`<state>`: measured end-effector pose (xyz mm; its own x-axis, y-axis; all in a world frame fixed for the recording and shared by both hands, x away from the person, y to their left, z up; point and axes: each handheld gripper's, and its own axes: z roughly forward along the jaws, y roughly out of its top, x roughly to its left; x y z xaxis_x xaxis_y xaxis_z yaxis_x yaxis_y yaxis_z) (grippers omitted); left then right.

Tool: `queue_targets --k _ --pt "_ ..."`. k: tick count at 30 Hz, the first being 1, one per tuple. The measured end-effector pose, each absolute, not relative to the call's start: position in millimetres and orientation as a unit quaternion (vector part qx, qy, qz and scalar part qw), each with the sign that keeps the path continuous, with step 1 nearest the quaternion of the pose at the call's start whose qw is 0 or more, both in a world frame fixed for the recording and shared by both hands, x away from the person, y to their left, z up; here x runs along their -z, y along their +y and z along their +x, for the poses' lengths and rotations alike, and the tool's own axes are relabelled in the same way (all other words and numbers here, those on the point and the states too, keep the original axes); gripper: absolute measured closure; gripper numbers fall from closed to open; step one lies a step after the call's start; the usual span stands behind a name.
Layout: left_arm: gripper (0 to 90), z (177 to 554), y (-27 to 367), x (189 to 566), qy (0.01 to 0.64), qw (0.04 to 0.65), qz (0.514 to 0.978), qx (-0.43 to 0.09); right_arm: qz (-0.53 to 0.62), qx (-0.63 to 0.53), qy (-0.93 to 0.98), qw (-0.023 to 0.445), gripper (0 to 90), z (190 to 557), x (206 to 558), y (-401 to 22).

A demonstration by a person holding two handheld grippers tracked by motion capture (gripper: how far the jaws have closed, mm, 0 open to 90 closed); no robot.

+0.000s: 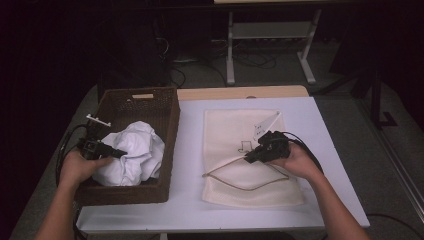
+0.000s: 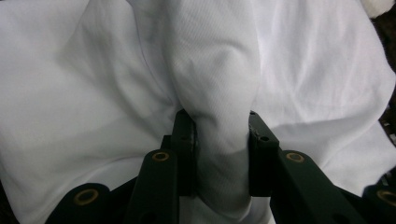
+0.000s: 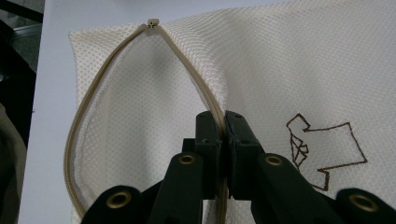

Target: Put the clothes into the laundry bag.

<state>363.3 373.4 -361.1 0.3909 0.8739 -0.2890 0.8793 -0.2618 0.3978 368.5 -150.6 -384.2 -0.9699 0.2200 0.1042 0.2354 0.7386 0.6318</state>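
- Dark room behind; white table (image 1: 190,200) carries a brown wicker basket (image 1: 170,125) at 9 o'clock and a cream mesh laundry bag (image 1: 225,135) flat at centre-right.
- High view: white garment (image 1: 137,155) lies crumpled inside the basket. Left gripper (image 1: 120,152), held by the left hand (image 1: 82,167), points toward 3 o'clock, tips in the garment.
- High view: right gripper (image 1: 248,158), held by the right hand (image 1: 297,162), points toward 8 o'clock and meets the bag's zipper edge (image 1: 235,182). The zipper line gapes as a curved opening at the bag's 6 o'clock end.
- Left gripper view: jaws rise from 6 o'clock, partly closed; a thick fold of the white garment (image 2: 215,93) is bunched between them, both pads pressing its sides.
- Right gripper view: jaws nearly together, pinching the tan zipper edge (image 3: 205,93) of the upper bag layer. Zipper slider (image 3: 152,22) sits at 12 o'clock; the opening loops toward 8 o'clock. A brown embroidered outline (image 3: 322,144) lies at 4 o'clock.
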Motion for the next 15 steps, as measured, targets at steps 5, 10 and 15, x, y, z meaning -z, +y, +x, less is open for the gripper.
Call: queue_targets --k 5,10,15 --pt "70.2 361 383 355 0.57 0.283 0.771 0.02 -0.125 0.344 -0.93 0.008 84.1 369 383 -153" --pt "70.6 357 392 349 0.575 0.307 0.758 0.027 -0.127 0.347 -0.929 0.012 84.4 370 382 -157" --pt "70.7 353 397 344 0.574 0.322 0.752 0.027 -0.13 0.351 -0.927 0.013 84.5 370 380 -159"
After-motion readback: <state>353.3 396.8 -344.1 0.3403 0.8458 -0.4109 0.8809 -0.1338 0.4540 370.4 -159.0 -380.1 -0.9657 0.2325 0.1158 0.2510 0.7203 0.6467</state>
